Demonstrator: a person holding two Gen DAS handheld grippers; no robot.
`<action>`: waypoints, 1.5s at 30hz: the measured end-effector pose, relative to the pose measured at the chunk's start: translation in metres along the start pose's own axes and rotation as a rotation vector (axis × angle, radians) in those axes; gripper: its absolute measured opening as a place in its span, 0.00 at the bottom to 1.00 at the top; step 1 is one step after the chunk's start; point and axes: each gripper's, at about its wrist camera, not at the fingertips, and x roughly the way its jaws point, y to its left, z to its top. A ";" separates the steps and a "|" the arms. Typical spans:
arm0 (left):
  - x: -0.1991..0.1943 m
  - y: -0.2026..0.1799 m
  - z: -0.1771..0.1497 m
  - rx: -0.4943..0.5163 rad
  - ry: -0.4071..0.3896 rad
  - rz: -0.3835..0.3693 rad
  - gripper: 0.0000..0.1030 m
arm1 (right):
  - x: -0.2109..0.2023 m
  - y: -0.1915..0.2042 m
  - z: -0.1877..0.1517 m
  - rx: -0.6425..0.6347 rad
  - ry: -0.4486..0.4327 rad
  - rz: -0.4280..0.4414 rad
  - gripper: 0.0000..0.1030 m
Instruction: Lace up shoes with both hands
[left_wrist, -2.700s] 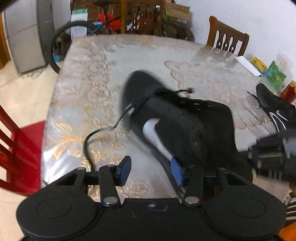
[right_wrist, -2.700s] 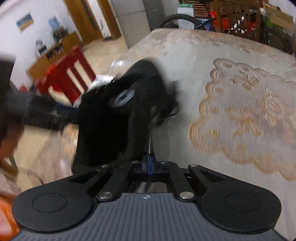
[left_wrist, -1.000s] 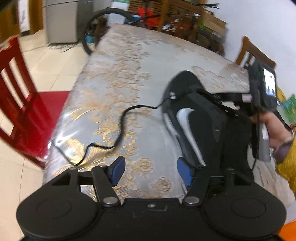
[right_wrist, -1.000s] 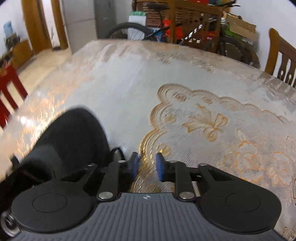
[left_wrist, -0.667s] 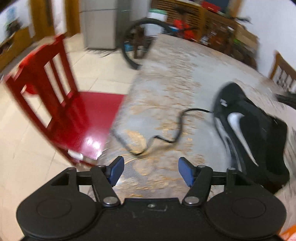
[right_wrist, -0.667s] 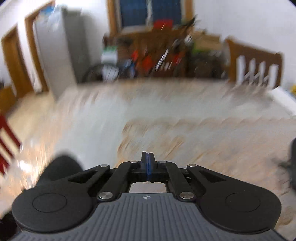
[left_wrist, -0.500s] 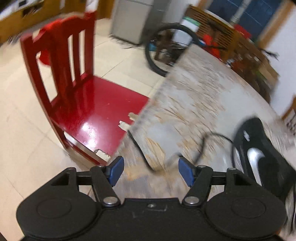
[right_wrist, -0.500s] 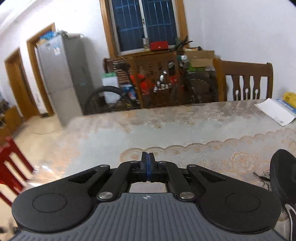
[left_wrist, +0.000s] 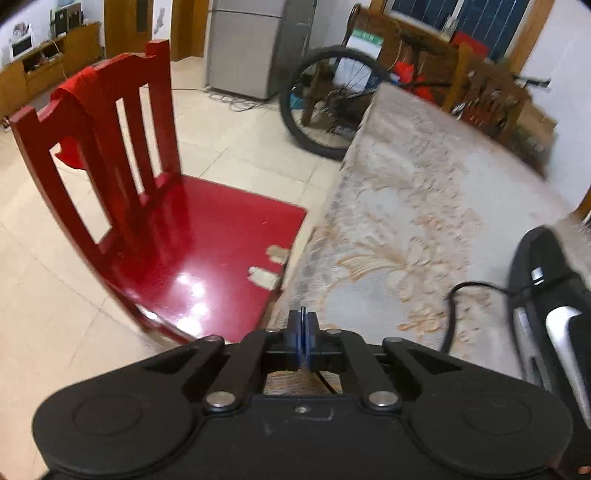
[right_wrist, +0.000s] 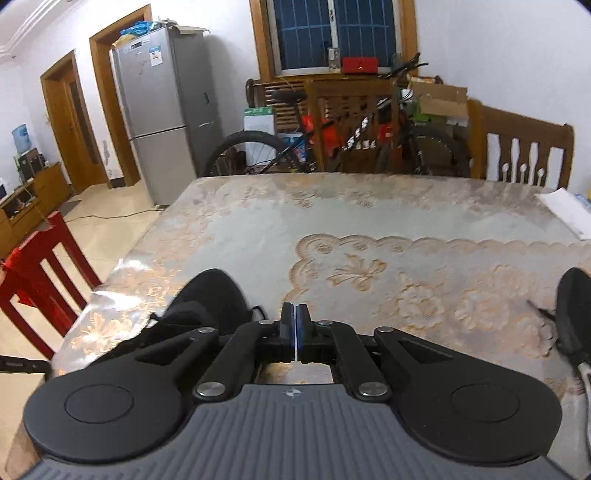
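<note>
So the left gripper (left_wrist: 303, 334) is pinched tight on the black lace (left_wrist: 452, 317): a thin dark tip pokes up between the blue pads, and the lace trails out from under them, loops over the cloth and runs to the black shoe (left_wrist: 546, 306) at the right edge of the left wrist view. It sits right at the table's corner, with a glossy red chair (left_wrist: 147, 221) tucked close beside that edge.

The right gripper (right_wrist: 294, 332) is pressed together too, but I can't see anything caught in it. The same shoe (right_wrist: 210, 295) sits just below and left of it, and a second black shoe (right_wrist: 574, 306) lies well apart on the right side of the table.

Further back, a white paper or booklet (right_wrist: 567, 212) lies near the far right corner. The table (right_wrist: 369, 229) has a shiny grey-and-gold floral cover. Behind it there's a bicycle (right_wrist: 332, 147), a wooden chair (right_wrist: 517, 147), a silver fridge (right_wrist: 162, 122), cardboard boxes (right_wrist: 437, 98), a dark barred window (right_wrist: 332, 33) and pale tiled floor (left_wrist: 55, 332)
</note>
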 end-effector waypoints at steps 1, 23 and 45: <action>-0.007 -0.002 0.000 0.001 -0.022 -0.020 0.01 | 0.000 0.002 0.000 0.002 -0.001 0.003 0.01; -0.122 -0.100 0.031 0.157 -0.231 -0.352 0.02 | -0.011 0.178 -0.035 -0.536 -0.168 0.514 0.00; -0.057 0.000 -0.017 0.087 0.038 -0.086 0.70 | 0.127 0.246 -0.021 -0.234 0.464 0.182 0.34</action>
